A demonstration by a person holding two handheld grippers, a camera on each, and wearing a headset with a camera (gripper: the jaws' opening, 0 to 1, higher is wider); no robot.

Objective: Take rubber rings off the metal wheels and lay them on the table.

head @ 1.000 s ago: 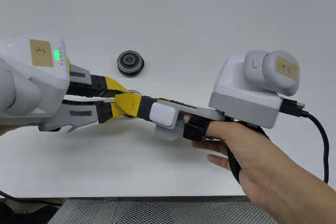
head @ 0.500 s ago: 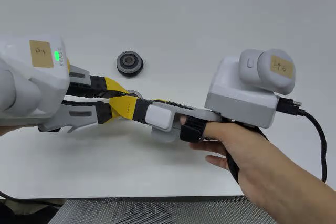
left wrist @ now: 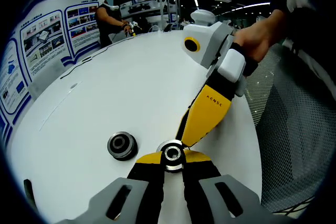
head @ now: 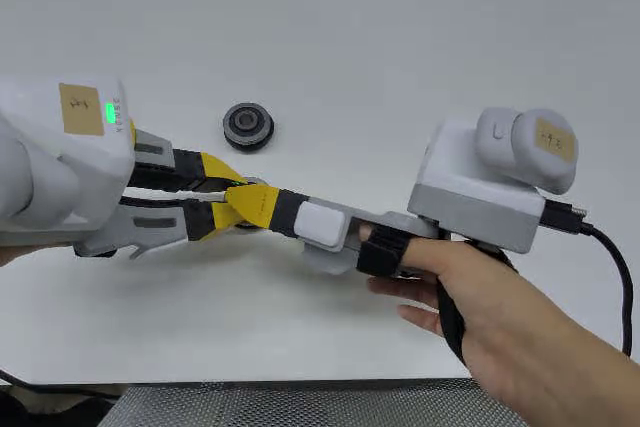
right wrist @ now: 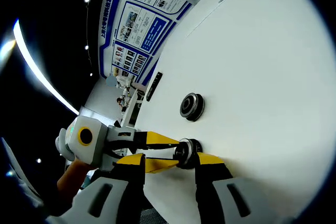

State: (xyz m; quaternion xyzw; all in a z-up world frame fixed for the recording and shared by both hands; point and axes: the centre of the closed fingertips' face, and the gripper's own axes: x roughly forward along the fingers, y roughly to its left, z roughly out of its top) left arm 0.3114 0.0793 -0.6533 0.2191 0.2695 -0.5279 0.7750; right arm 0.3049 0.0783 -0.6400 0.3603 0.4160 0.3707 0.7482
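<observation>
Your table [head: 400,27] is plain white. The loose wheel [head: 248,125] has a black rubber ring round a silver-grey hub, and the gripped wheel [left wrist: 172,153] shows black and silver too. Your left gripper [left wrist: 172,158] and right gripper [right wrist: 187,157] have white bodies and yellow-and-black jaws. The left one carries a green light [head: 108,111] and a tan label [head: 80,109].

One metal wheel [head: 248,124] lay flat on the bench [head: 400,27], its black rubber ring [head: 228,125] on. I saw the second wheel [left wrist: 172,154] near it, pinched by the left tongs [left wrist: 172,157] and the right tongs [right wrist: 177,161].
</observation>
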